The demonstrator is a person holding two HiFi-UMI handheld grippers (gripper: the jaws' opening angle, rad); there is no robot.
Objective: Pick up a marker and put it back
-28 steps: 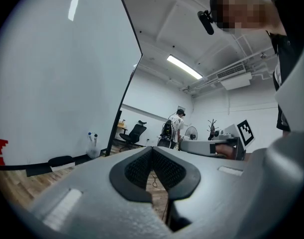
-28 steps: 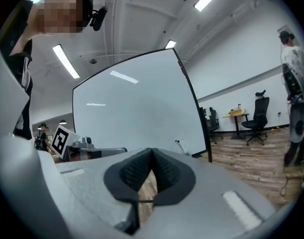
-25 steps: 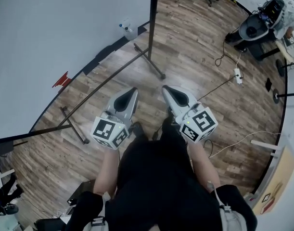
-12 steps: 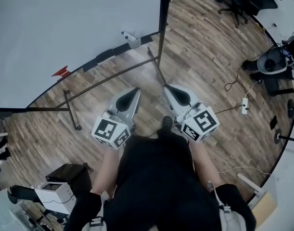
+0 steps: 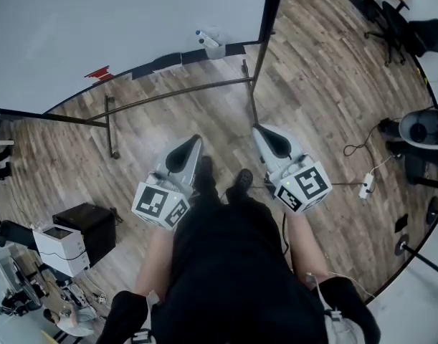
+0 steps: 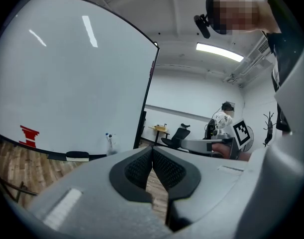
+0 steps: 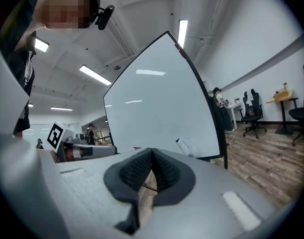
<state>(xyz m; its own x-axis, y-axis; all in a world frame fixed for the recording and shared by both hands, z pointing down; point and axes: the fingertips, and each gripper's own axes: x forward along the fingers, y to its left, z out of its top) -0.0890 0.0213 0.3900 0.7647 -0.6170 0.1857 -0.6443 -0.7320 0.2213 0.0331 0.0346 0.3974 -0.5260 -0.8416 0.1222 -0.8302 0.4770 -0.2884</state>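
Observation:
A large whiteboard [image 5: 118,27] on a black wheeled frame [image 5: 175,92] stands ahead of me. On its lower edge sit a red item [image 5: 98,72], a black eraser [image 5: 165,63] and a small spray bottle [image 5: 208,40]. I cannot pick out a single marker. My left gripper [image 5: 195,142] and right gripper [image 5: 260,131] hang side by side above the wooden floor, short of the board, both shut and empty. In the left gripper view the pads [image 6: 142,168] meet, with the red item [image 6: 29,135], eraser [image 6: 77,155] and bottle [image 6: 109,142] beyond. The right gripper [image 7: 152,153] view shows the bottle [image 7: 183,146].
The board's floor rails [image 5: 110,127] run across in front of my feet. A black box [image 5: 86,224] and a white machine [image 5: 57,249] stand at lower left. A power strip [image 5: 367,185] with cables, a round-based device [image 5: 419,131] and office chairs [image 5: 394,20] are on the right.
The view has swung, so the whiteboard and its frame now lie more squarely ahead and farther up. The black box and white machine came into view. Both grippers keep their pose, shut.

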